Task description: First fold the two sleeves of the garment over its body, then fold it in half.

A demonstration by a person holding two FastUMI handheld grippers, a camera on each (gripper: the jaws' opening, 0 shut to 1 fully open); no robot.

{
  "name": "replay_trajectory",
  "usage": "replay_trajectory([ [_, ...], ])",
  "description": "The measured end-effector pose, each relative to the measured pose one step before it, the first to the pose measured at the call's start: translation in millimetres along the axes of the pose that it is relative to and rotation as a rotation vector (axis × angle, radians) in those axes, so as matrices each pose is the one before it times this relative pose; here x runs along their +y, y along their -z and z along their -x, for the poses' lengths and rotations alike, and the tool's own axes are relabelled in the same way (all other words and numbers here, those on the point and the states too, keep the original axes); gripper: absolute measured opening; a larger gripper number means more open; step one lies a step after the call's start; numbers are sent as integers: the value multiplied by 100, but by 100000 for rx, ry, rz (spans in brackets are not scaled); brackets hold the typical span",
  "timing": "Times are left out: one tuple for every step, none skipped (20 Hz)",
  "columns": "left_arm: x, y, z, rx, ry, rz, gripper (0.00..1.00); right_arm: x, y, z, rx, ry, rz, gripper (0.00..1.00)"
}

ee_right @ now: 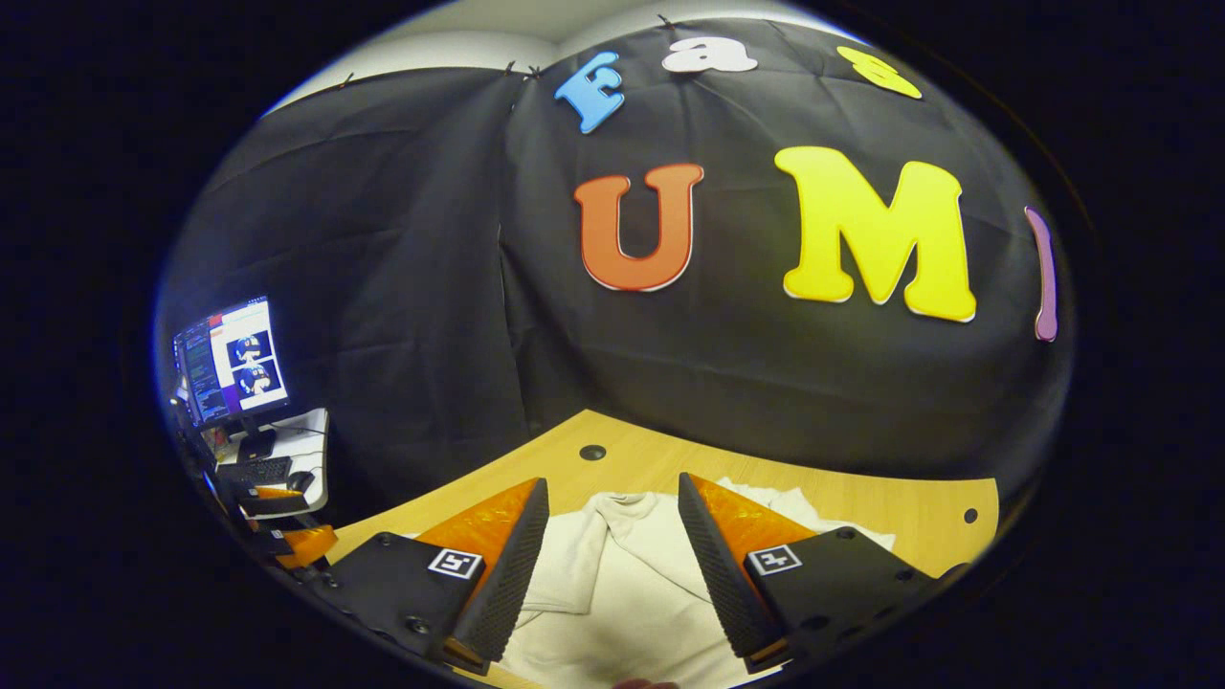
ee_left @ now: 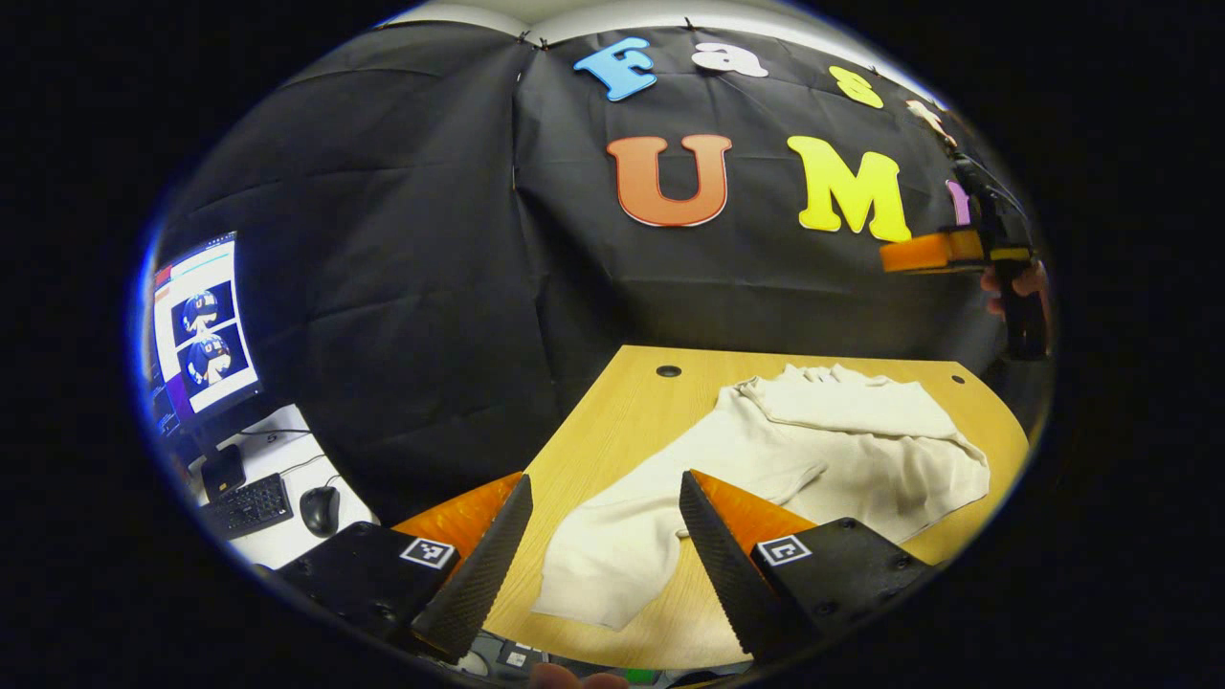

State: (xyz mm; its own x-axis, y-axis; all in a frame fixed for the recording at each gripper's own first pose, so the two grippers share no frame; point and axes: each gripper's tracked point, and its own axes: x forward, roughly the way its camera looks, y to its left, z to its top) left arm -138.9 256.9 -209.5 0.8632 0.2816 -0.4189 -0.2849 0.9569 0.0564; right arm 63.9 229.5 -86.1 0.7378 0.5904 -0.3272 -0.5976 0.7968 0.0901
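While both tools hang above the table, nothing is pinched in either of them. At the far left of the left gripper view a lit monitor (ee_left: 203, 325) stands on a white side desk (ee_left: 287, 536) with a keyboard (ee_left: 251, 505) and a mouse (ee_left: 320, 509) in front of it. Next to the right comes the left gripper (ee_left: 605, 536), its two fingers spread wide with bare wood and cloth showing between them. Under and beyond it lies the wooden table (ee_left: 612, 421), and on it the cream garment (ee_left: 813, 450), spread from the near left to the far right. One sleeve (ee_left: 612, 555) stretches toward the near left edge, just under the left gripper's fingers; the other part is folded over the body at the far right. At the right edge of that view a hand (ee_left: 1016, 285) holds the other tool up in front of the booth wall, well above the cloth.

Seen from the right gripper view, the right gripper (ee_right: 612, 560) is likewise spread apart, with the garment's bunched cloth between and below its fingers, not touching them that I can tell.
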Motion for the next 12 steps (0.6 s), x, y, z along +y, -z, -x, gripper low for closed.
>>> replay_trajectory([
  [-148,855,-49,1463,2148,659,98,569,-653,1463,-2049,-1731,1614,83],
  [-252,1281,53,3028,2175,706,98,571,-247,1337,-679,-1154,2210,84],
  [166,1193,-36,2834,926,118,98,85,-384,1183,-462,-11,1833,84],
  [115,1071,-127,2481,1073,-98,98,-87,-544,1087,-1047,366,1060,84],
  [68,1185,-178,2616,1180,-313,98,-7,-421,897,-960,788,769,84],
  [210,1181,-247,2693,829,-344,98,-167,-7,817,-397,1458,2610,84],
  [297,1153,-315,2731,614,-410,98,-153,-120,610,-1248,1592,2976,84],
  [472,1243,-390,3358,164,-354,99,44,-134,503,-746,841,1575,82],
  [158,1006,-466,2749,1060,134,98,234,125,386,370,215,343,84],
  [245,1015,-622,2703,670,912,99,291,438,291,822,-301,-369,84],
  [240,699,-446,2323,188,1098,99,161,73,243,448,-40,-322,84],
  [249,601,-424,2101,79,769,99,-103,88,66,210,225,46,84],
])
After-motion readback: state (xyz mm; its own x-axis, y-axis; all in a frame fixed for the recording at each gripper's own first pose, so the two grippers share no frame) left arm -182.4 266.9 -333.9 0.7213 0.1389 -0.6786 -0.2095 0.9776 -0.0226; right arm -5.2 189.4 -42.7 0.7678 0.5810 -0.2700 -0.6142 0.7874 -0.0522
